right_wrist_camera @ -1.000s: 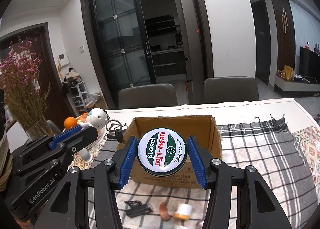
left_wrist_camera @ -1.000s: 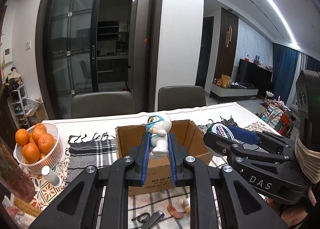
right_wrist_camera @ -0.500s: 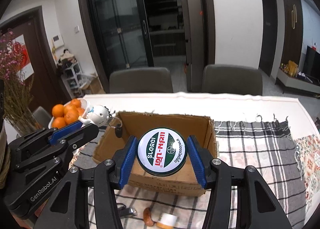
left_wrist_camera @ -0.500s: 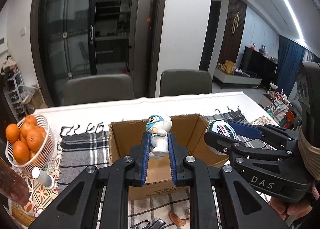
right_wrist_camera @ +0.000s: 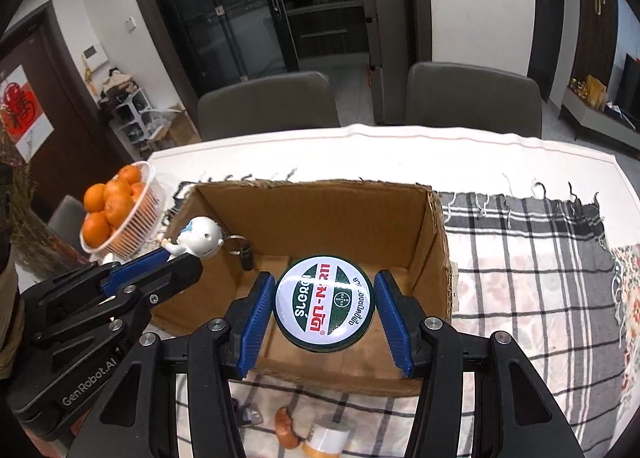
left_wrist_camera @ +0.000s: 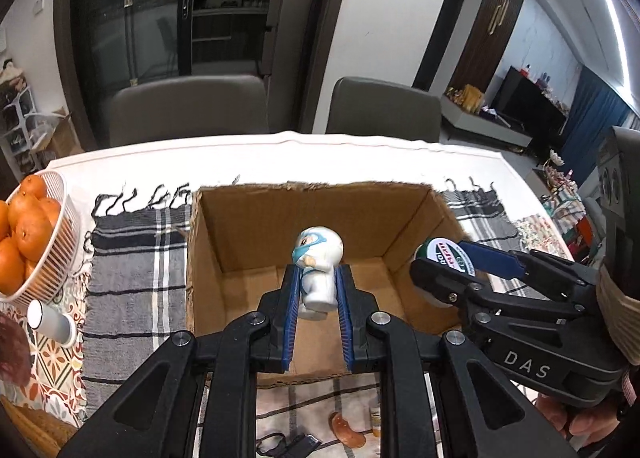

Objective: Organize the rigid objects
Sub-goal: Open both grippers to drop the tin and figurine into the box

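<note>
My left gripper (left_wrist_camera: 317, 290) is shut on a white toy figure (left_wrist_camera: 319, 266) with a blue mask, held over the open cardboard box (left_wrist_camera: 248, 250). In the right wrist view the figure (right_wrist_camera: 202, 236) has a key ring hanging from it. My right gripper (right_wrist_camera: 325, 312) is shut on a round green and white tin (right_wrist_camera: 324, 308), held over the right part of the same box (right_wrist_camera: 360, 218). The tin (left_wrist_camera: 448, 256) also shows in the left wrist view by the box's right wall. The box floor looks bare.
The box stands on a checked cloth (right_wrist_camera: 520, 258) on a white table. A white basket of oranges (left_wrist_camera: 28, 234) is at the left. A small white bottle (left_wrist_camera: 50, 322) lies near it. Small items (right_wrist_camera: 316, 432) lie in front of the box. Two chairs stand behind the table.
Both grippers have moved forward and tilted down over the box, so its inside now shows. The figure and the tin are still held.
</note>
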A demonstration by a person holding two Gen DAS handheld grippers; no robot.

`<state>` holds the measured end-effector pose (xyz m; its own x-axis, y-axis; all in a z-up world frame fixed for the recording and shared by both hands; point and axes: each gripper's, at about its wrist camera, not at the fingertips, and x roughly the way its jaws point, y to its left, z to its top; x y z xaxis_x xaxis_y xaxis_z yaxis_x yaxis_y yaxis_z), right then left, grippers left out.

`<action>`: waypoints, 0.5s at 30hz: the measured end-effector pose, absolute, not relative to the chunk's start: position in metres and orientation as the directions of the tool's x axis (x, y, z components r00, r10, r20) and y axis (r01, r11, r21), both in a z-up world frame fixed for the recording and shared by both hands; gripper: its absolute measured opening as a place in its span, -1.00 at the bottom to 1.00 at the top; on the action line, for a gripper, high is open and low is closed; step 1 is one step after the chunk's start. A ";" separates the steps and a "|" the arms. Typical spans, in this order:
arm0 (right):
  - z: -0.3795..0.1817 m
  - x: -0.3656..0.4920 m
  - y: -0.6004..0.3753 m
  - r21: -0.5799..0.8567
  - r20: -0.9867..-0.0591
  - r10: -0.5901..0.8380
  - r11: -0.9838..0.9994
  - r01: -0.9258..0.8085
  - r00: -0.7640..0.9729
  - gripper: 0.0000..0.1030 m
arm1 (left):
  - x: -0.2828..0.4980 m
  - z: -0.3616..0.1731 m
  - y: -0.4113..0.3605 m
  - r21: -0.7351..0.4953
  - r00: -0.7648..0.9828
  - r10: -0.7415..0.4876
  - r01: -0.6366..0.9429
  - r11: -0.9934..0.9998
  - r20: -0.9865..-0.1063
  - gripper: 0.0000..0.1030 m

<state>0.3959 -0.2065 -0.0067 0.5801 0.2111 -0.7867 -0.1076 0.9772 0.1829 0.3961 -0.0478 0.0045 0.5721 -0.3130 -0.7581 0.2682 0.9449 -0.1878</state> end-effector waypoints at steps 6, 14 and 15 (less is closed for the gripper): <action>-0.021 0.402 -0.211 0.170 -0.811 0.184 0.982 -0.076 0.555 0.08 | 0.398 -0.005 -0.048 -0.178 0.568 -0.285 0.237 0.955 -0.772 -0.50; 0.005 0.371 -0.216 0.117 -0.741 0.125 0.992 -0.055 0.660 0.25 | 0.367 0.010 -0.043 -0.158 0.629 -0.271 0.231 0.960 -0.729 -0.09; 0.009 0.365 -0.216 0.113 -0.729 0.119 0.992 -0.053 0.674 0.28 | 0.359 0.015 -0.042 -0.151 0.644 -0.263 0.225 0.963 -0.718 -0.02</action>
